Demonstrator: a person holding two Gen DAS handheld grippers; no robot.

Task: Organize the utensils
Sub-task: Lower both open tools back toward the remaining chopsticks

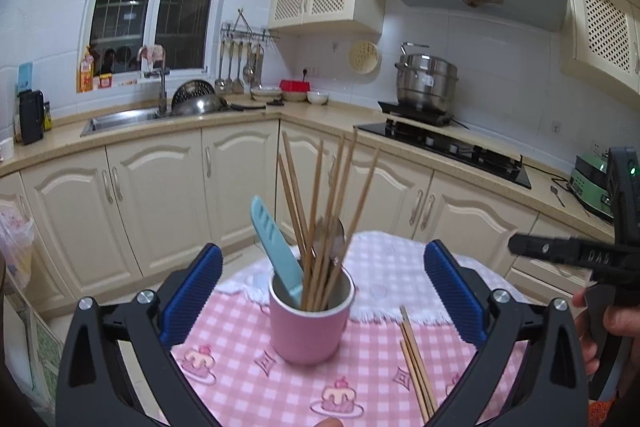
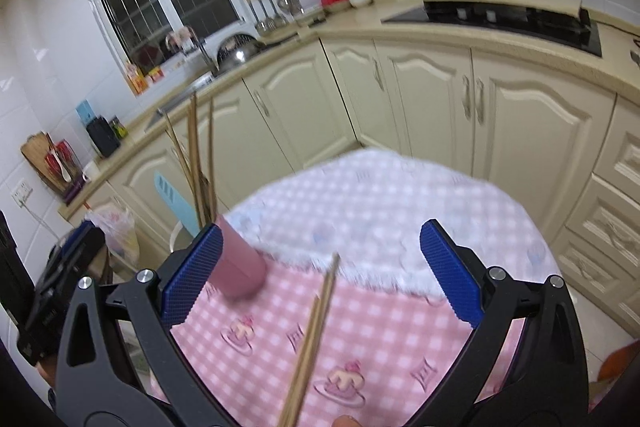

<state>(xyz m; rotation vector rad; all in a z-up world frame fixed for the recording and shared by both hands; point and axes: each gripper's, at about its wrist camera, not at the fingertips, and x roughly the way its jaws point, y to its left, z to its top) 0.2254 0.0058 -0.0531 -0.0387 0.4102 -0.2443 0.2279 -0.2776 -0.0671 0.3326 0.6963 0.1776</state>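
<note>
A pink cup point(image 1: 307, 327) stands upright on the pink checked tablecloth point(image 1: 240, 347). It holds several wooden chopsticks point(image 1: 320, 211), a light blue sheathed knife point(image 1: 276, 251) and a metal spoon point(image 1: 330, 237). My left gripper point(image 1: 320, 295) is open, with the cup between its blue pads point(image 1: 192, 295) and untouched. A loose pair of chopsticks point(image 1: 416, 367) lies on the cloth to the cup's right. In the right wrist view that pair point(image 2: 316, 331) lies below and between the pads of my open right gripper point(image 2: 320, 275). The cup point(image 2: 240, 267) sits by its left pad.
The small round table point(image 2: 380, 195) stands in a kitchen with cream cabinets point(image 1: 160, 195) behind it. A sink point(image 1: 120, 119), a gas hob point(image 1: 448, 147) and a steel pot point(image 1: 426, 79) line the counter. A hand point(image 1: 612, 327) holding the right gripper's body shows at the right edge.
</note>
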